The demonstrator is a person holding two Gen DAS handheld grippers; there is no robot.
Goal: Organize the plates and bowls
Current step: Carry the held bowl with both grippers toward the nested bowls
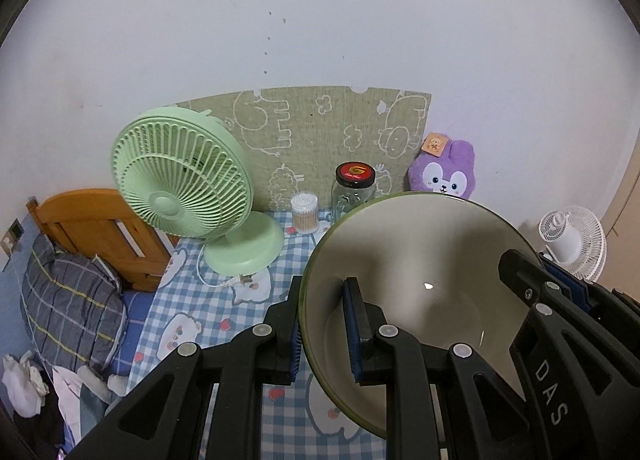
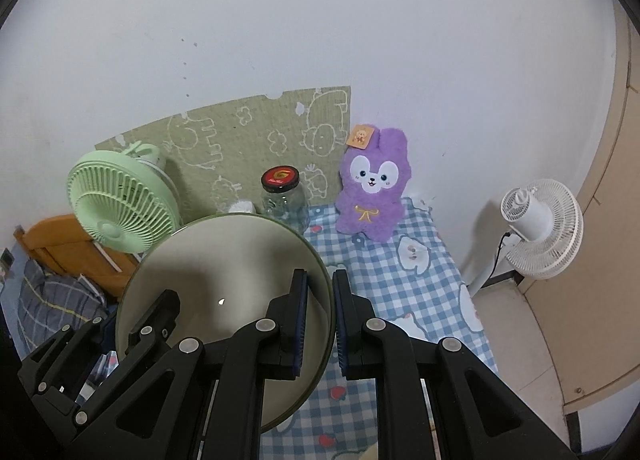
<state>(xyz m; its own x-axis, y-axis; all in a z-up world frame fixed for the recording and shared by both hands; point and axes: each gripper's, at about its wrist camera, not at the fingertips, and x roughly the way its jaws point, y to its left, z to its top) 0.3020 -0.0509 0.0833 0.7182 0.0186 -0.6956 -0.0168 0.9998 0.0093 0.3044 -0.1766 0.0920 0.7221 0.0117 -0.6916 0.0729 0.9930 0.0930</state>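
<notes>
A large grey bowl with a green rim [image 1: 420,260] is held up over the blue checked tablecloth [image 1: 208,300]. My left gripper [image 1: 324,316] is shut on its left rim, one finger inside and one outside. My right gripper [image 2: 320,312] is shut on the opposite rim of the same bowl [image 2: 224,268], and it also shows in the left wrist view [image 1: 560,300]. The left gripper shows at the lower left of the right wrist view [image 2: 132,340]. The bowl is empty inside. No plates are in view.
At the back stand a green desk fan [image 1: 184,188], a cotton swab jar [image 1: 305,212], a glass jar with a black lid [image 2: 282,196] and a purple plush rabbit [image 2: 372,188]. A white fan [image 2: 540,228] stands right of the table. A bed with a wooden headboard [image 1: 96,228] lies left.
</notes>
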